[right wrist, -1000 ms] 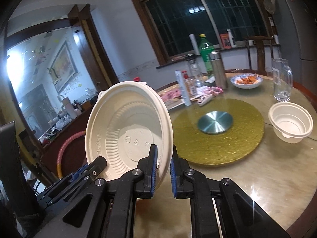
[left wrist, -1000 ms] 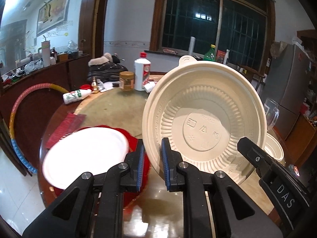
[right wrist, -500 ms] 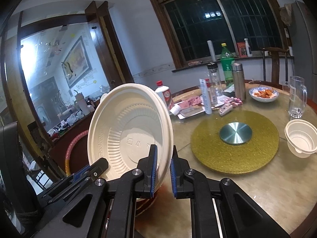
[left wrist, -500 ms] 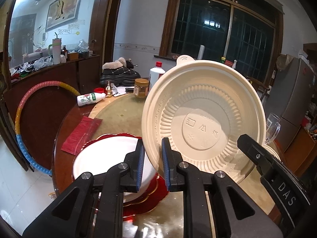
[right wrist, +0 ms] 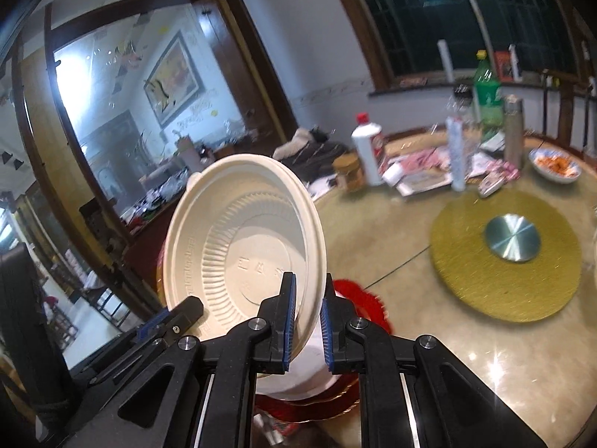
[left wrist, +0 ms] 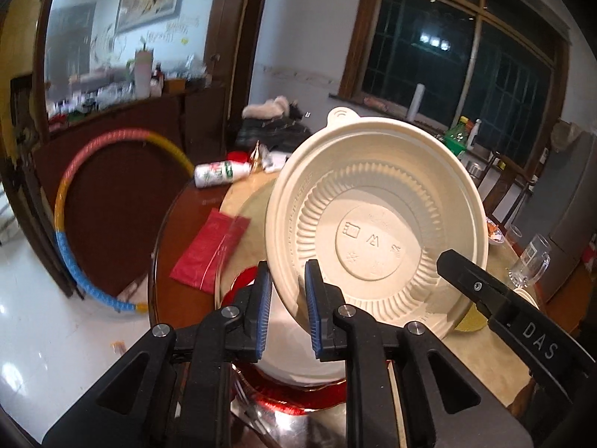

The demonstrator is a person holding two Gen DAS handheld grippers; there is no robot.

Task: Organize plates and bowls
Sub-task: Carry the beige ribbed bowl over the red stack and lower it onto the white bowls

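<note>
A cream plastic bowl (left wrist: 373, 231) hangs tilted on edge in the air, its ribbed underside toward both cameras. My left gripper (left wrist: 286, 280) is shut on its left rim. My right gripper (right wrist: 309, 295) is shut on the opposite rim, and one of its black fingers (left wrist: 466, 272) shows in the left wrist view. In the right wrist view the same bowl (right wrist: 238, 246) fills the left half. Right under it a white plate (left wrist: 287, 351) rests on a red scalloped plate (left wrist: 298, 395), which the grippers partly hide. Both plates appear below the right gripper too, the white plate (right wrist: 309, 373) on the red plate (right wrist: 358, 295).
The round table's edge is close on the left, with a red packet (left wrist: 209, 250) and a lying white bottle (left wrist: 220, 173) on it. A hula hoop (left wrist: 71, 224) leans beyond. A golden turntable mat (right wrist: 503, 257), bottles (right wrist: 367, 149), a food dish (right wrist: 556, 164) and a glass mug (left wrist: 530, 261) stand further right.
Both grippers have carried the cream bowl to the left and a little up. It now hangs over the white plate. The small white bowl has slid out of the right wrist view.
</note>
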